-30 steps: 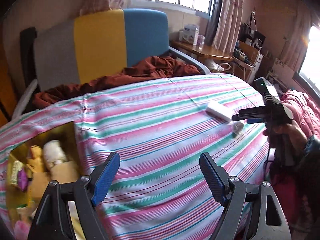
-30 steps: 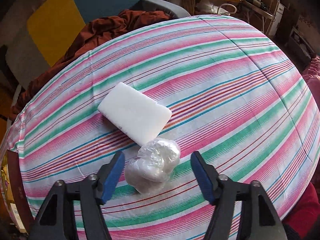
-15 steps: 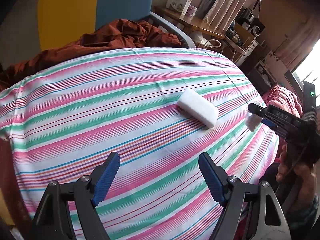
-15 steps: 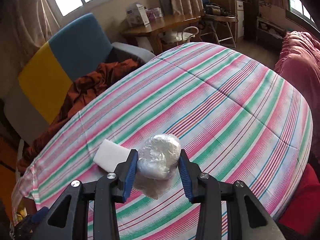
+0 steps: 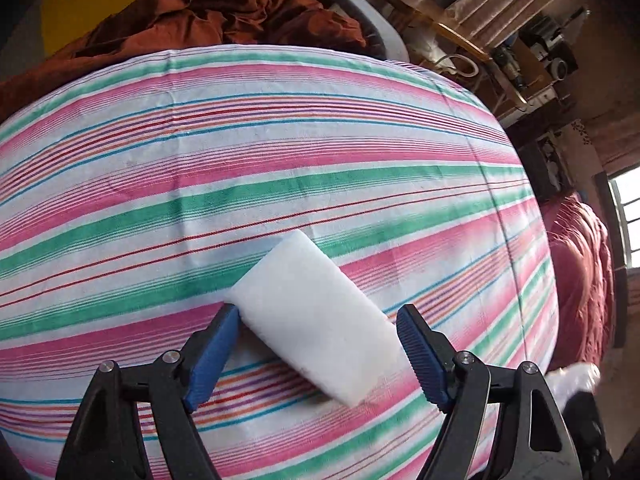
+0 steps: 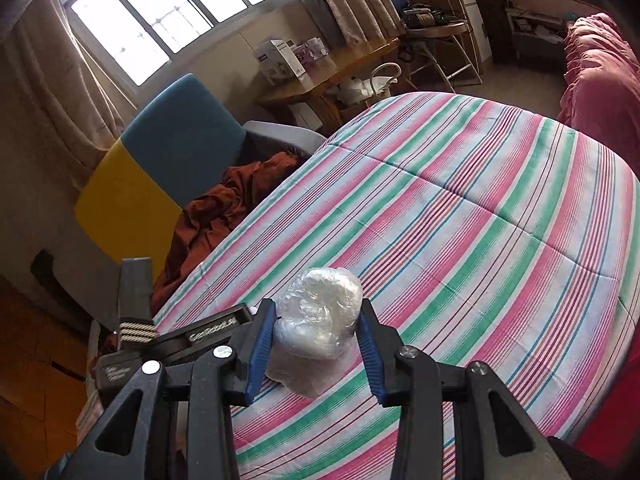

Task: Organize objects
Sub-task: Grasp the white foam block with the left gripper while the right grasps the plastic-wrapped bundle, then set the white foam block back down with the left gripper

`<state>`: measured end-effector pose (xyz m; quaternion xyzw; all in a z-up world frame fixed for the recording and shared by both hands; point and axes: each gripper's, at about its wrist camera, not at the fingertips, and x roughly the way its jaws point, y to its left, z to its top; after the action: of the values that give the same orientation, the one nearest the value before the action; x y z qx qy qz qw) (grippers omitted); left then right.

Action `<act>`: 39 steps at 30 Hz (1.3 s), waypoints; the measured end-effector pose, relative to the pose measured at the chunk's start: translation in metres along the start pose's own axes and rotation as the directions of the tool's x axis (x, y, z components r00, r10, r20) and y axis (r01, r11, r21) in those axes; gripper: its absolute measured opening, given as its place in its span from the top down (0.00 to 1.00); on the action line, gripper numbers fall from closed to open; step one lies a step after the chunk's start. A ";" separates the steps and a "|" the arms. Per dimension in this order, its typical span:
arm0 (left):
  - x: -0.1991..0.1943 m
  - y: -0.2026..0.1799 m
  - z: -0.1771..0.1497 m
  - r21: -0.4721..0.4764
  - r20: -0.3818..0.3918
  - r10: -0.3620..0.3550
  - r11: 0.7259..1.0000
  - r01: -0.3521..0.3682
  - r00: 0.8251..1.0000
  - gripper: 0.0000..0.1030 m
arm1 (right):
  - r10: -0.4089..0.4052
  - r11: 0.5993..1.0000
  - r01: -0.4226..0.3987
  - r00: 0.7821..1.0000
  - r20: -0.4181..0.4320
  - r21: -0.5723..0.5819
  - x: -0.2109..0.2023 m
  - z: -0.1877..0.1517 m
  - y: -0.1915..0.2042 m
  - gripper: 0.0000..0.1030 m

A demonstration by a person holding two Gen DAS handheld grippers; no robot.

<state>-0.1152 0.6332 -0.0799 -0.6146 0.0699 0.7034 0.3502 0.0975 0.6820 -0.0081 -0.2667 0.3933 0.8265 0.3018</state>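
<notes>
A white rectangular sponge block (image 5: 316, 320) lies flat on the striped bedspread (image 5: 240, 160). My left gripper (image 5: 320, 344) is open, its blue pads on either side of the block's near end, the left pad touching or nearly touching it. My right gripper (image 6: 316, 340) is shut on a crumpled clear plastic bag bundle (image 6: 316, 320) and holds it above the bedspread (image 6: 480, 220). The left gripper's body (image 6: 180, 340) shows at the lower left of the right wrist view.
A yellow and blue chair (image 6: 160, 160) with a rust-brown cloth (image 5: 200, 12) stands behind the bed. A wooden desk (image 6: 320, 80) with boxes is by the window. A pink blanket (image 5: 580, 280) lies to the right of the bed.
My left gripper has moved in over the white block, which now sits between its open pads. My right gripper has closed on the plastic bundle and lifted it off the bedspread.
</notes>
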 end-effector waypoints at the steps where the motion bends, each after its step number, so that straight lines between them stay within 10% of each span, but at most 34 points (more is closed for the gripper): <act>1: 0.003 -0.002 0.003 -0.013 0.006 0.024 1.000 -0.024 1.000 0.13 | 0.008 1.000 -0.008 1.000 0.004 0.009 -0.001 0.000 -0.002 0.61; 11: 0.014 -0.021 -0.014 0.157 0.050 0.157 0.974 -0.163 0.986 0.34 | 0.039 0.999 -0.039 0.999 -0.024 0.011 0.003 -0.003 -0.002 0.61; 14: 0.001 -0.005 -0.025 0.220 0.090 0.129 0.964 -0.146 0.988 0.88 | 0.033 0.999 -0.033 0.999 -0.028 -0.003 0.004 -0.004 0.000 0.61; 17: -0.012 0.022 -0.039 0.240 0.097 0.095 0.964 -0.116 0.991 0.98 | 0.027 1.000 -0.027 0.999 -0.040 -0.015 0.006 -0.005 0.002 0.61; 23: -0.035 0.061 -0.060 0.198 0.109 0.037 0.979 -0.059 0.993 0.98 | 0.014 0.999 -0.016 0.999 -0.052 -0.040 0.007 -0.009 0.006 0.61; 28: -0.064 0.080 -0.065 0.130 0.130 -0.030 0.991 0.013 0.991 0.78 | 0.003 0.999 -0.005 0.997 -0.076 -0.031 0.012 -0.009 0.003 0.61; 34: -0.075 0.055 -0.075 0.356 0.180 0.013 0.931 -0.078 0.984 0.45 | 0.014 0.999 -0.017 0.996 -0.084 -0.040 0.013 -0.009 0.004 0.61; 39: -0.078 0.059 -0.090 0.455 0.089 -0.051 0.891 0.005 0.995 0.41 | 0.017 0.999 -0.022 0.995 -0.094 -0.048 0.015 -0.010 0.007 0.61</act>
<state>-0.0758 0.5099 -0.0491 -0.4815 0.2058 0.6918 0.4972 0.0850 0.6750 -0.0201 -0.3085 0.3893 0.8254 0.2683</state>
